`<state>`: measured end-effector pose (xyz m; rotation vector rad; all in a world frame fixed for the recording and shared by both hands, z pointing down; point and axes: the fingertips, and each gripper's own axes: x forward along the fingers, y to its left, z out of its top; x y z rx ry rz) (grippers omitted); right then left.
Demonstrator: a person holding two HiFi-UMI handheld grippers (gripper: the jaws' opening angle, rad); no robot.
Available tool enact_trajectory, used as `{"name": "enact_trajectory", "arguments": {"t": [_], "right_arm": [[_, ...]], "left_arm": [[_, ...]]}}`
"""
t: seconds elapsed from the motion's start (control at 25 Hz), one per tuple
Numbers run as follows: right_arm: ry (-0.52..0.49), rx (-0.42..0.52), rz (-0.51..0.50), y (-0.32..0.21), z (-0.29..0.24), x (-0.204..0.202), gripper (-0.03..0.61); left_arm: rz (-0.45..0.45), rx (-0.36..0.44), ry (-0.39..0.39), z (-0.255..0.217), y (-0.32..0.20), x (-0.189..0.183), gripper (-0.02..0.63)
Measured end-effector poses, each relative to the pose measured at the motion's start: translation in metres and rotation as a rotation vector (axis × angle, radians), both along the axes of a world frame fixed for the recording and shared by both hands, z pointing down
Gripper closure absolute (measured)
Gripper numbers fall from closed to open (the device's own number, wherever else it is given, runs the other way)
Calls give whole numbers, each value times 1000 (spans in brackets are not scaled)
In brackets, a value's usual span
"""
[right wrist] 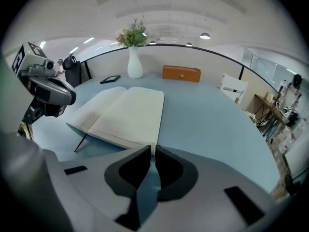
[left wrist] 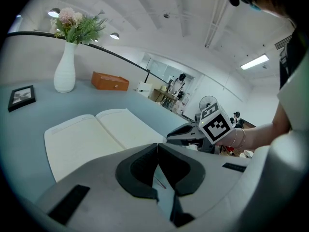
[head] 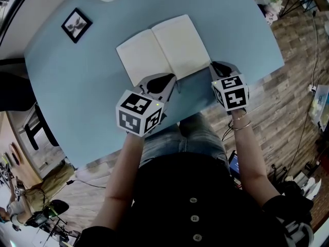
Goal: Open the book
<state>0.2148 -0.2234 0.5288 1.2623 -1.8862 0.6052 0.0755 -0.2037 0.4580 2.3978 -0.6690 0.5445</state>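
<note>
Book [head: 164,48] lies open; left claw [head: 172,78] and right claw [head: 214,66] closed at its near edge.

Looking down the right tongs [right wrist: 151,150] here: jaws pretty much together, just a thin slit, tips parked right at the near corner of the book [right wrist: 120,116]. Can't tell whether pinching that corner or only touching it. Lies wide open and flat on the blue worktop [right wrist: 212,120], lined pages up, thin ribbon marker [right wrist: 81,142] poking out of the near left edge. Off to the left, above the worktop: the left tongs [right wrist: 67,96] with their marker cube. Further back, in a row: small picture frame [right wrist: 110,79], white vase [right wrist: 134,64] of flowers, orange box [right wrist: 181,73]. Past the right edge, a white chair [right wrist: 231,88].
</note>
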Motion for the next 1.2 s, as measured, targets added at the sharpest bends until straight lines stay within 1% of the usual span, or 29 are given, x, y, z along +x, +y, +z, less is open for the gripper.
{"name": "enact_trajectory", "arguments": {"t": [0.28,0.48,0.64,0.96,1.08,1.2], "right_arm": [[24,33,-16,0,-12,-3,532],[7,82,-12,-3,-27,-7,531],[-23,133,-20,-9,-42,-20,531],[-92,204,-83,-17,-74,-54,514],[-111,212,-124,-17,-83,-69,514],[-121,212,-170,-17,-88,-82,520]], "left_arm": [[-11,6,-2,-1,3,-6,601],[-34,-9,25,-2,5,-8,601],[-58,1,27,-4,4,-14,601],[-116,33,46,-18,-1,-33,601],[-135,56,52,-26,-5,-39,601],[-129,80,46,-32,-10,-44,601]]}}
